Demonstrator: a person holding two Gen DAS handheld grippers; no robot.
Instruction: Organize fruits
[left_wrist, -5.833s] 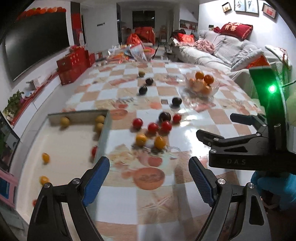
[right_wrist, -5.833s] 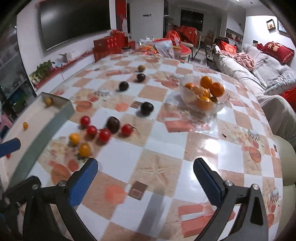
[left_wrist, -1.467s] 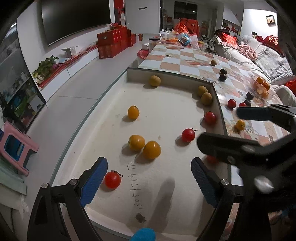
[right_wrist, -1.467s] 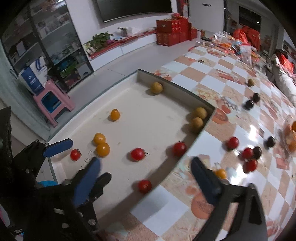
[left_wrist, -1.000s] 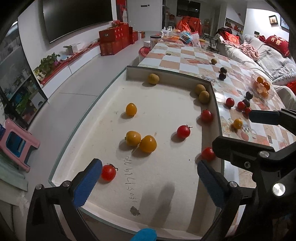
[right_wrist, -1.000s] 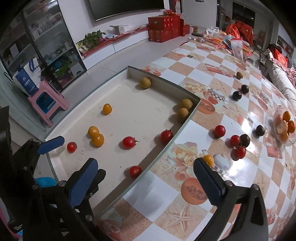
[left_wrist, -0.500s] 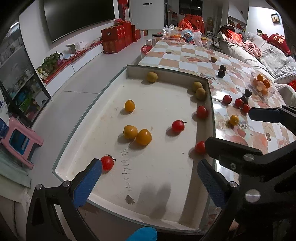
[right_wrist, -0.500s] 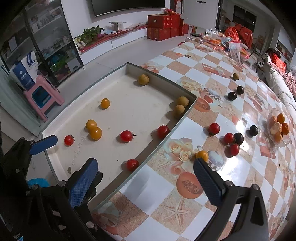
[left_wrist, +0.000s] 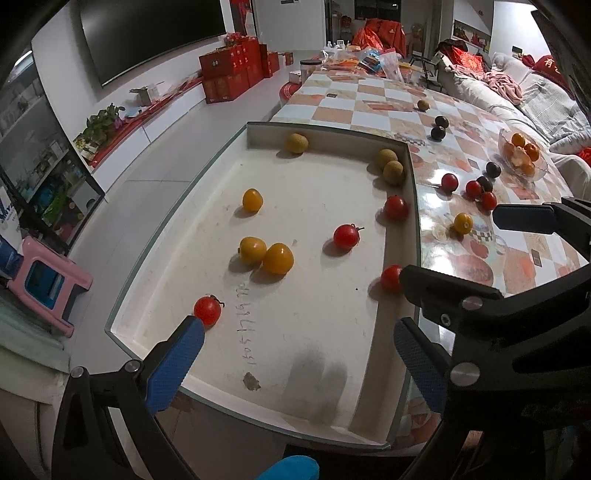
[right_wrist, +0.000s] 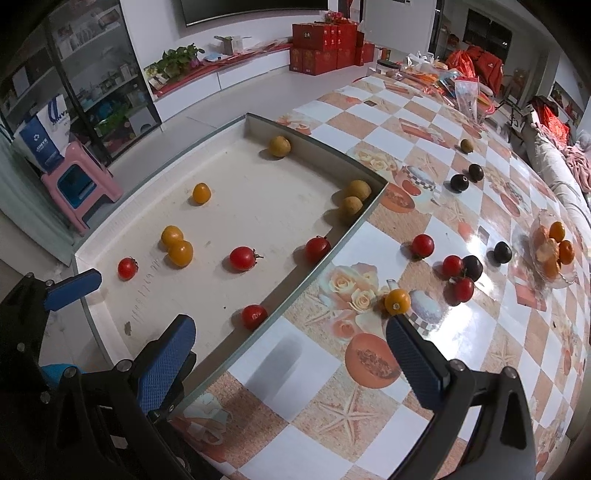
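The shallow white tray (right_wrist: 362, 218) at the tabletop's (right_wrist: 295, 373) edge holds ten fruits: four red tomatoes (right_wrist: 242, 258), three yellow tomatoes (right_wrist: 180, 253), two of them touching, and three brownish round fruits (right_wrist: 279, 146), one against the far wall and two touching in the far corner. Outside the tray on the checkered tabletop lie eight more: three red tomatoes (right_wrist: 422, 245), one yellow tomato (right_wrist: 397, 301), three dark round fruits (right_wrist: 502, 252) and one brownish fruit (right_wrist: 466, 145) far off. Two of the red ones and a dark one sit clustered together. A clear glass bowl (right_wrist: 561, 282) well beyond them holds several oranges (right_wrist: 557, 231); their exact count is unclear. The left tongs (left_wrist: 298, 350) hang spread wide over the near end of the tray, gripping nothing. The right tongs (right_wrist: 291, 354) are likewise spread and empty, straddling the tray's near wall, with the yellow tomato just beyond the right fingertip.
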